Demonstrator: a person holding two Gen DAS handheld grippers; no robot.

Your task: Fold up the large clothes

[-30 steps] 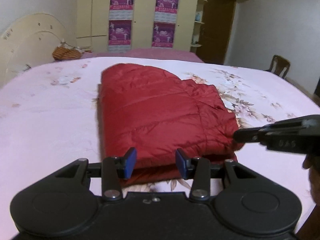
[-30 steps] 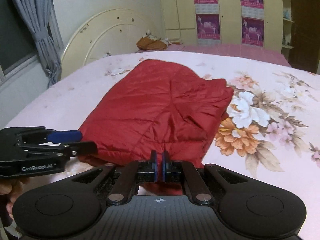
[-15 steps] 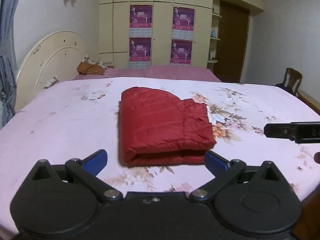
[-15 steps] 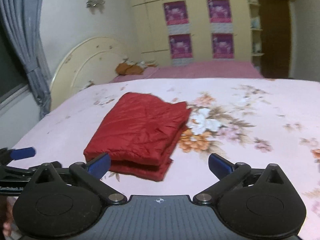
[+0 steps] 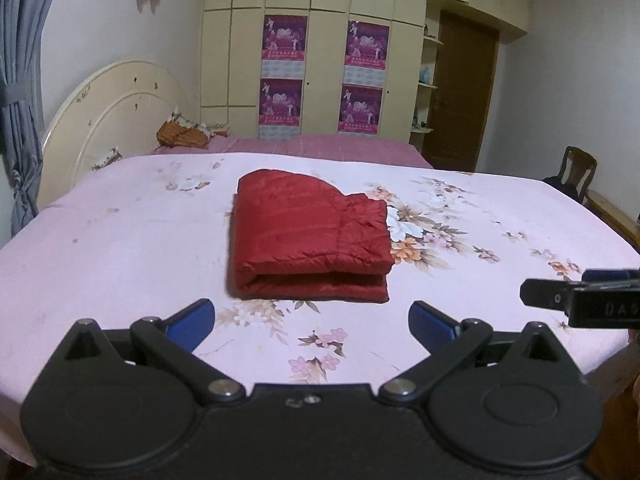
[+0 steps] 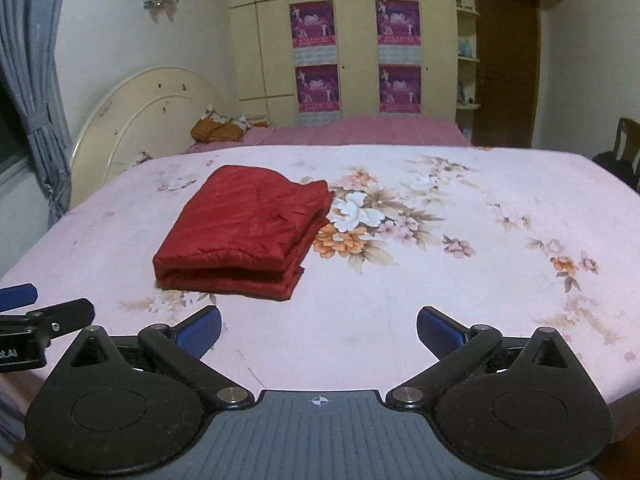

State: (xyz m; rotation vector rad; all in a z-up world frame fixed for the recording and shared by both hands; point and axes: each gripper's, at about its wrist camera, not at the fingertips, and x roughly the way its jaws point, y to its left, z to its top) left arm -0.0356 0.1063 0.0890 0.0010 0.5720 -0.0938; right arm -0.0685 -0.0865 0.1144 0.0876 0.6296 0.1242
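Left wrist view, nearest first: the left gripper [image 5: 312, 318] has its two blue-padded fingers [image 5: 191, 322] spread wide with nothing between them but the flowered pink bedsheet [image 5: 120, 248]. Its jaws have just been opening, and they stand clear of any cloth. At the right edge of this view the tip of the right gripper [image 5: 560, 300] pokes in above the sheet, level with the left one and well to its side.

Just beyond the open fingers, apart from them and not touching, lies the red padded jacket [image 5: 308, 232], folded into a thick rectangle. Its folded edge faces the camera, showing stacked layers, and it sits roughly centred ahead of the left gripper's gap, beside a printed bunch of flowers [image 5: 412, 236].

In the right wrist view the right gripper [image 6: 319, 330] is likewise splayed fully apart and holds nothing; its jaws too have just been opening. The red padded jacket [image 6: 248, 228] lies ahead and to the left of its gap, separated from the fingers by bare sheet. The left gripper [image 6: 48, 312] shows at the left edge, near the jacket's near-left corner but not touching it.

Farther back are a cream curved headboard [image 5: 108, 116], a second bed with a plain pink cover [image 5: 304, 146], a cream wardrobe [image 5: 320, 52] carrying four purple posters, a brown door [image 5: 460, 96] and a wooden chair [image 5: 576, 168].
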